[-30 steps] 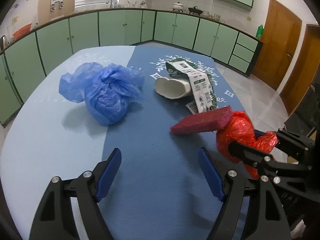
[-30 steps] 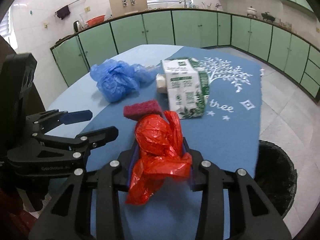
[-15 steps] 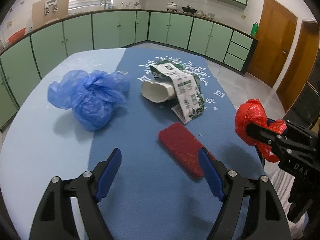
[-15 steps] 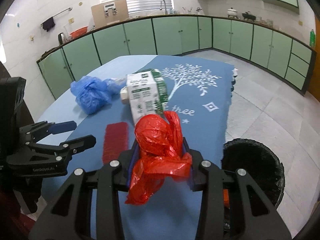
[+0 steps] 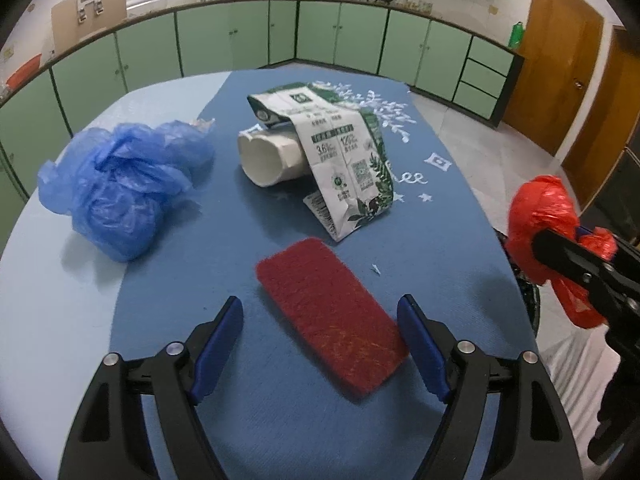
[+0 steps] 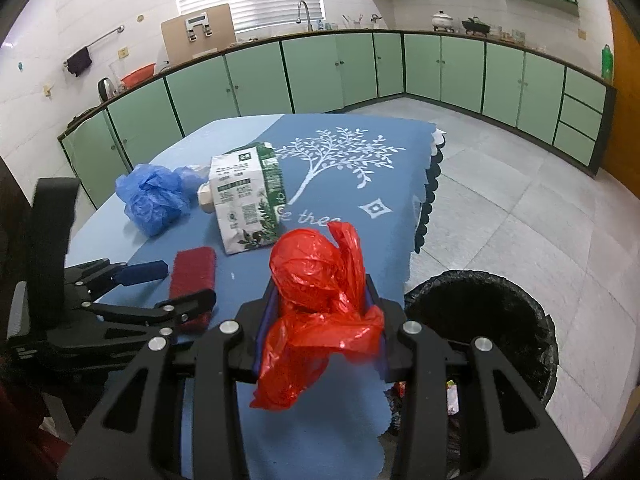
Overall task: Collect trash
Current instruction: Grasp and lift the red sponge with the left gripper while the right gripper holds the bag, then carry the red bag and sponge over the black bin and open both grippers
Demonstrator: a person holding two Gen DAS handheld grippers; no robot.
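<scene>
My right gripper (image 6: pixel 320 308) is shut on a crumpled red plastic bag (image 6: pixel 316 276), held above the table's right edge; the bag also shows in the left wrist view (image 5: pixel 540 220). A black-lined trash bin (image 6: pixel 484 316) stands on the floor just right of it. My left gripper (image 5: pixel 320 344) is open and empty, its blue pads either side of a dark red scouring pad (image 5: pixel 332 316) on the blue tablecloth (image 5: pixel 240 264). Farther back lie a blue plastic bag (image 5: pixel 120 184), a white cup (image 5: pixel 268 156) and a green-white milk carton (image 5: pixel 340 156).
Green kitchen cabinets (image 6: pixel 320 68) run around the room. Tiled floor (image 6: pixel 520 184) lies right of the table. Wooden doors (image 5: pixel 560 80) stand at far right. The tablecloth's scalloped edge (image 6: pixel 428 200) hangs on the right side.
My right gripper has carried the red bag rightward off the table centre toward the bin. My left gripper has moved forward so the scouring pad lies between its pads.
</scene>
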